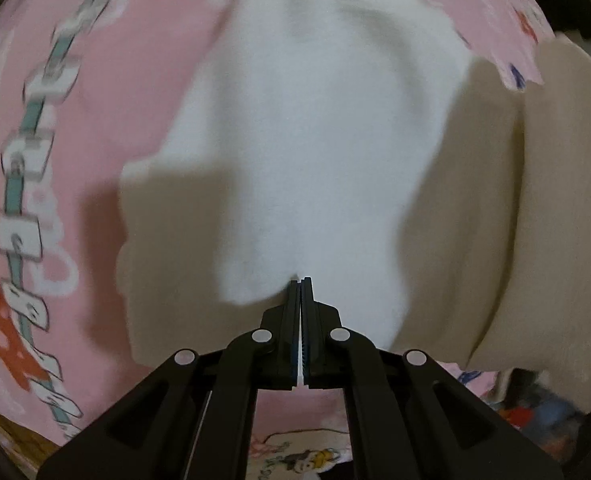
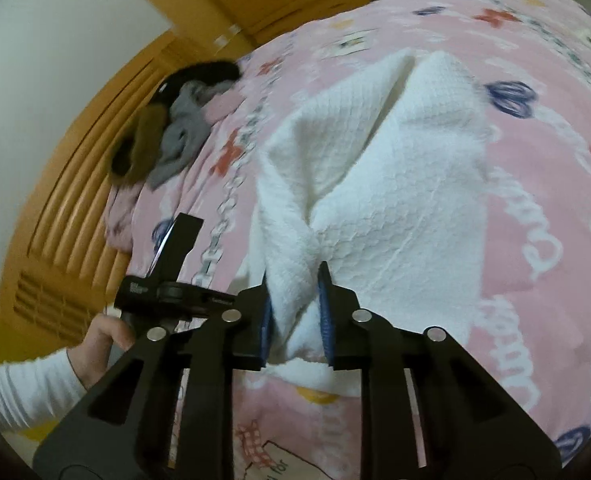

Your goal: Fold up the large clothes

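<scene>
White knit garment (image 2: 395, 184) lies part-folded on pink printed bedspread (image 2: 535, 240) | Step, judged: carrying a fold across | Right gripper (image 2: 295, 312) fingers clamp a bunched fold; left gripper (image 1: 300, 320) fingers closed on a thin edge | Next: lay flat, edges aligned | Right view alone shows person's hand (image 2: 99, 344), wooden headboard (image 2: 79, 200), dark clothes pile (image 2: 175, 132).

The garment (image 2: 379, 184) is plain white with a waffle weave; the bedsheet (image 2: 535, 128) is pink, printed with red stars, navy bows, white lettering and teal-and-white chains; both claws are black with blue pads; the headboard (image 2: 79, 184) is honey-coloured wood.
</scene>
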Tool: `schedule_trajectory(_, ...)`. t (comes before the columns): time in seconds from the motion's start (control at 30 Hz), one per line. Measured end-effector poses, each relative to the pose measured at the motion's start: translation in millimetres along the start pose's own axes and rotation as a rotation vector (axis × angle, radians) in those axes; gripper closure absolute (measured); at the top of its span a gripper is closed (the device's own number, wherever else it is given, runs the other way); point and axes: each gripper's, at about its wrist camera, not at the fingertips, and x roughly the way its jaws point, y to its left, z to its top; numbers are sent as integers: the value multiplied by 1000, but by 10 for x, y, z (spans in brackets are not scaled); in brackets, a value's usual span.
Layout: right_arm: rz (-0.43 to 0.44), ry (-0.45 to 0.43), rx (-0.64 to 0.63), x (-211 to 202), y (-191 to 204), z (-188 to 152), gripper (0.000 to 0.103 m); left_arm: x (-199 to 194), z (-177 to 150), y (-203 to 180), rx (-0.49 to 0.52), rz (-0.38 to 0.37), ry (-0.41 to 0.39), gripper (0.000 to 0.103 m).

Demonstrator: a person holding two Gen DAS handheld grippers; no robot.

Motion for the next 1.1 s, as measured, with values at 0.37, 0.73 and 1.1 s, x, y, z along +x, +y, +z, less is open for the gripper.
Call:
schedule_trajectory(0.37, 29, 171, -302, 642, 792, -320, 88, -262, 123, 176, 80, -45, -44, 102)
schedule_trajectory(0.73, -66, 292, -592, 1405, 1313, -1044, 88, -983, 306, 440, 67, -54, -195, 102)
schedule_trajectory(1.1, -129, 247, -724, 1553, 1350, -1195, 88, -237, 331, 289, 102, -39, -84, 102)
